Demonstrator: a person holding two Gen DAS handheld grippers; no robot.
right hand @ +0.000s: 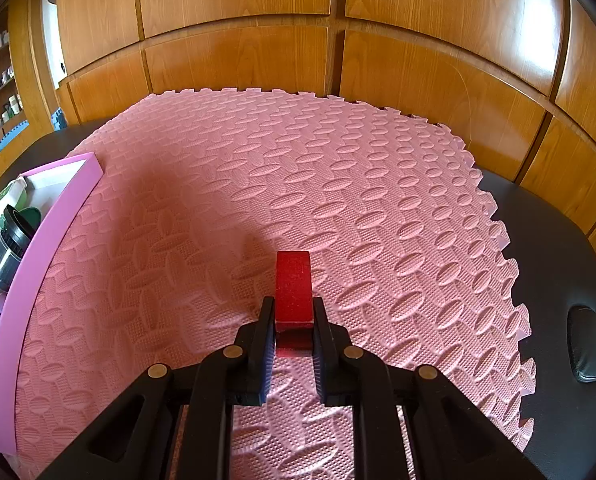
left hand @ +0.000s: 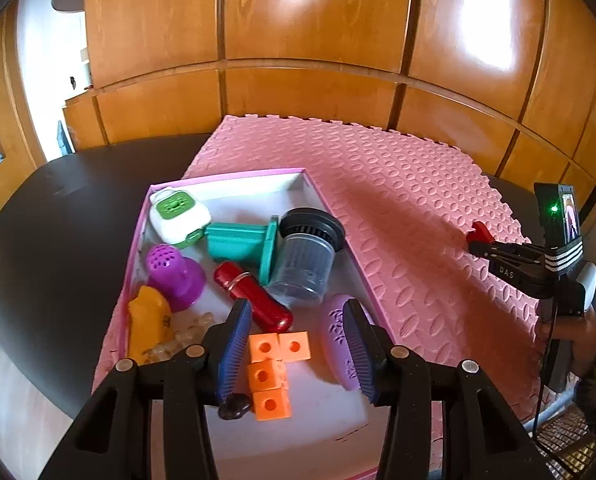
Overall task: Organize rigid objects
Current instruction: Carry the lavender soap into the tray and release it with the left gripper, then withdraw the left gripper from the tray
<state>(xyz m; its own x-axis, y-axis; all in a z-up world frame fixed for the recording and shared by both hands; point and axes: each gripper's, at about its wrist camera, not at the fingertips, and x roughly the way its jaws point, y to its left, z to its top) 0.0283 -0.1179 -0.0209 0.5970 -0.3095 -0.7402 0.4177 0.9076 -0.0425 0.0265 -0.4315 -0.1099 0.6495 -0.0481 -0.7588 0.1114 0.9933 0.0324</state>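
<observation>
A pink-rimmed white box (left hand: 257, 178) holds several objects: orange linked cubes (left hand: 275, 364), a red cylinder (left hand: 253, 294), a purple oval piece (left hand: 336, 336), a grey filter cup (left hand: 306, 256), a teal part (left hand: 241, 242) and a green-white device (left hand: 177, 214). My left gripper (left hand: 298, 320) is open and empty above the orange cubes. My right gripper (right hand: 293, 312) is shut on a red block (right hand: 293, 286) and holds it over the pink foam mat (right hand: 298, 180). The right gripper also shows in the left wrist view (left hand: 478, 236). The box edge (right hand: 49, 236) lies at the far left of the right wrist view.
A purple perforated dome (left hand: 173, 276), a yellow piece (left hand: 147, 320) and clear beads (left hand: 185, 334) lie in the box's left part. The mat lies on a dark table (left hand: 57, 220) against wooden cabinet panels (right hand: 237, 56). A black oval recess (right hand: 586, 344) sits in the table at right.
</observation>
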